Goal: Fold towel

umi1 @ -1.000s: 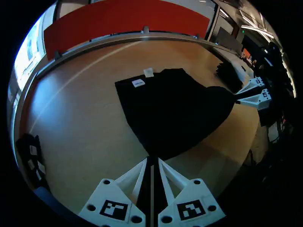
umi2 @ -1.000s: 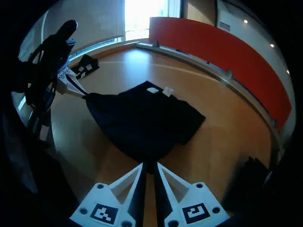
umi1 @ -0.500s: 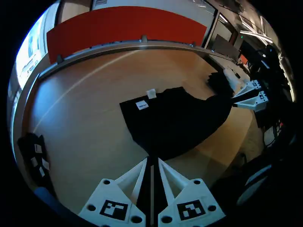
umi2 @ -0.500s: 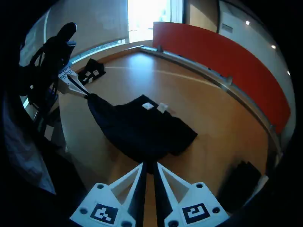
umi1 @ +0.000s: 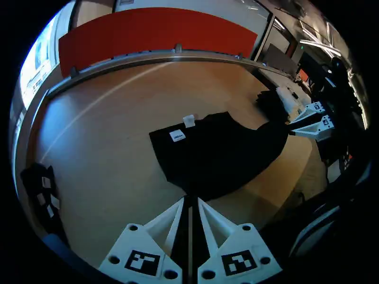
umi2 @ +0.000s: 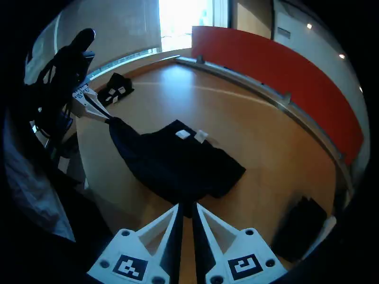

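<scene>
Presently we find the black towel (umi1: 218,151) spread for the most part on the wooden worktop (umi1: 104,142). Its far edge, where a white label (umi1: 177,136) shows, lies flat, while its two near corners are raised clear of the surface, one at each gripper. We judge that the corners are held up and apart so that the near edge is stretched and can be carried over toward the far edge for the first fold; that fold is not yet made. In the left gripper view the left gripper (umi1: 191,201) has its fingers (umi1: 166,222) drawn almost together, with only a thin slit between them, and dark cloth runs into that slit: clenched on a towel corner. The right gripper (umi2: 186,207), in the right gripper view, is likewise closed to a narrow slit with cloth entering at the tips, so it too grips its corner. Each view also shows the other gripper farther off with the towel hanging from its tips. A separate dark bundle (umi2: 116,87) lies well apart near the worktop's edge and plays no part.
</scene>
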The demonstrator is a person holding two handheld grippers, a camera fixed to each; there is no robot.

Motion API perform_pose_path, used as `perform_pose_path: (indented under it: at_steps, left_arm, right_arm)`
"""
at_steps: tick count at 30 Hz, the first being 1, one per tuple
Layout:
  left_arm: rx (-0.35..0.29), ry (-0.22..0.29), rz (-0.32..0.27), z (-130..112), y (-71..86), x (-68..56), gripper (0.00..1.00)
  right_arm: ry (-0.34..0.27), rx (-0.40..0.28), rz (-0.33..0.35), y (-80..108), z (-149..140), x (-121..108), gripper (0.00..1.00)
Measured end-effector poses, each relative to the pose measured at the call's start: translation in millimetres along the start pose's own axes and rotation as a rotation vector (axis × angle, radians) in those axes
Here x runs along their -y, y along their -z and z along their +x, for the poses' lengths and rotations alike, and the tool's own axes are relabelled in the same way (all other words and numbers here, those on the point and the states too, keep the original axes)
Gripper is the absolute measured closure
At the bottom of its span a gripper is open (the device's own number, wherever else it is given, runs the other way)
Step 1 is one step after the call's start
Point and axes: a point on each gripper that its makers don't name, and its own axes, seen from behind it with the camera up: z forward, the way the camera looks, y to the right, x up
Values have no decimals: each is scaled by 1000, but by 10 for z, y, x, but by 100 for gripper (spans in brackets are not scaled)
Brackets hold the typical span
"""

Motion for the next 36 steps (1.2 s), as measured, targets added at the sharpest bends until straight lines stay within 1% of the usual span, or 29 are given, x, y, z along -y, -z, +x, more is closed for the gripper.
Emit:
perform_pose_path:
  at_steps: [5, 9, 14, 17, 26, 31, 36]
  left_arm:
    - [-4, 9, 5, 48, -74, 35, 97]
    - [-11, 20, 8, 122, -175, 75, 97]
    - [-19, 29, 15, 232, -356, 147, 97]
    - [-22, 31, 20, 312, -482, 202, 97]
    - [-9, 40, 26, 502, -844, 367, 97]
    - [0, 47, 28, 551, -987, 441, 97]
    - [5, 51, 32, 583, -1074, 497, 97]
  right_arm:
    - [5, 4, -3, -56, 21, -50, 88]
    - [5, 11, -11, -136, 35, -137, 88]
    - [-4, 21, -22, -289, 44, -285, 88]
    - [-21, 25, -27, -403, 55, -390, 88]
    - [-64, 44, -42, -727, 71, -708, 88]
    - [-85, 55, -46, -874, 75, -834, 88]
    - [-100, 63, -50, -979, 71, -922, 88]
